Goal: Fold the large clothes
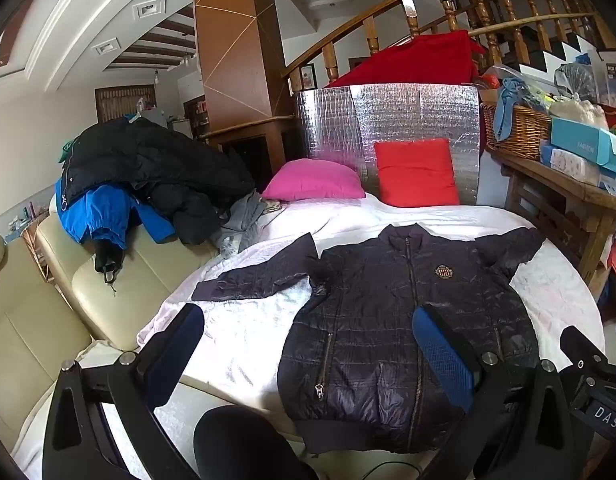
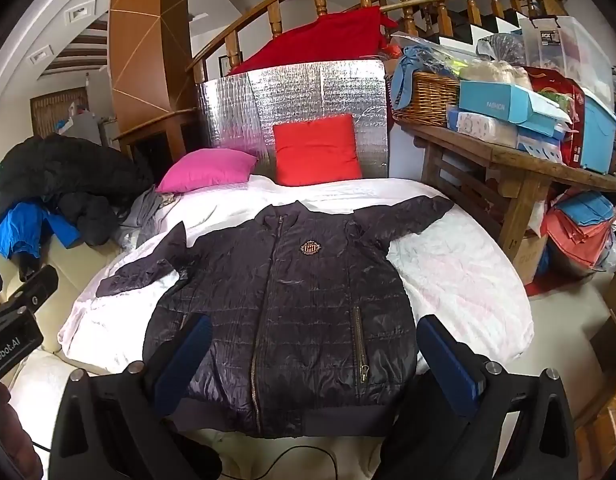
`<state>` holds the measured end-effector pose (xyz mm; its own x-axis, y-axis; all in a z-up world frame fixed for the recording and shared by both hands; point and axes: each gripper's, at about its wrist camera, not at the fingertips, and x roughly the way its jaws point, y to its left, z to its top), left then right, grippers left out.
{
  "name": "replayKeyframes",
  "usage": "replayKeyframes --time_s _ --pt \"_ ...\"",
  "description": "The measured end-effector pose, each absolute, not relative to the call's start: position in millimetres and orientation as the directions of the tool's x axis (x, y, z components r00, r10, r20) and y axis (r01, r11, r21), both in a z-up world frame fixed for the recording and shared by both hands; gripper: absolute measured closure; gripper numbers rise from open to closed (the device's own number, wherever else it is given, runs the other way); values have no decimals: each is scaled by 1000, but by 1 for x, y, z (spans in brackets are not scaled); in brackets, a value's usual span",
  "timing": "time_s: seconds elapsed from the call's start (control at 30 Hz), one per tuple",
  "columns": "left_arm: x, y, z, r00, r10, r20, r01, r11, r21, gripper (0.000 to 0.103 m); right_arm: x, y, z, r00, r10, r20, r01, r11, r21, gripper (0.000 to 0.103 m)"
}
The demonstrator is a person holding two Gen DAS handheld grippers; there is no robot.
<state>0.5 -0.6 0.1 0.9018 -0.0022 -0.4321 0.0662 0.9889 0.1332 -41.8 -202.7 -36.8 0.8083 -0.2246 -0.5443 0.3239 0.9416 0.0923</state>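
A dark navy quilted jacket [image 1: 407, 320] lies flat, front up and zipped, on a white sheet [image 1: 244, 320], both sleeves spread outward. It also shows in the right wrist view [image 2: 284, 304]. My left gripper [image 1: 308, 344] is open and empty, held above the jacket's near left side. My right gripper [image 2: 313, 344] is open and empty, held above the jacket's hem. Neither touches the cloth. The right gripper's body shows at the edge of the left wrist view [image 1: 587, 364].
A pile of black and blue coats [image 1: 140, 184] lies on a cream sofa [image 1: 40, 312] to the left. A pink pillow [image 1: 313, 180] and a red pillow [image 1: 415, 172] sit at the back. A cluttered wooden table [image 2: 519, 160] stands to the right.
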Motion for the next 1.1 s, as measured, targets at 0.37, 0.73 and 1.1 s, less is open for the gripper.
replayKeyframes --time_s 0.37,0.73,1.1 --pt "1 -1 1 900 1 -436 66 988 138 0 -41 -203 -38 806 -219 -550 321 942 96 0" --pt "3 -3 -4 898 0 -441 69 988 140 0 -40 -201 -41 804 -214 -555 318 943 97 0" --pt "5 -1 -5 892 -5 -453 74 988 135 0 -37 -203 -43 798 -208 -566 317 943 101 0"
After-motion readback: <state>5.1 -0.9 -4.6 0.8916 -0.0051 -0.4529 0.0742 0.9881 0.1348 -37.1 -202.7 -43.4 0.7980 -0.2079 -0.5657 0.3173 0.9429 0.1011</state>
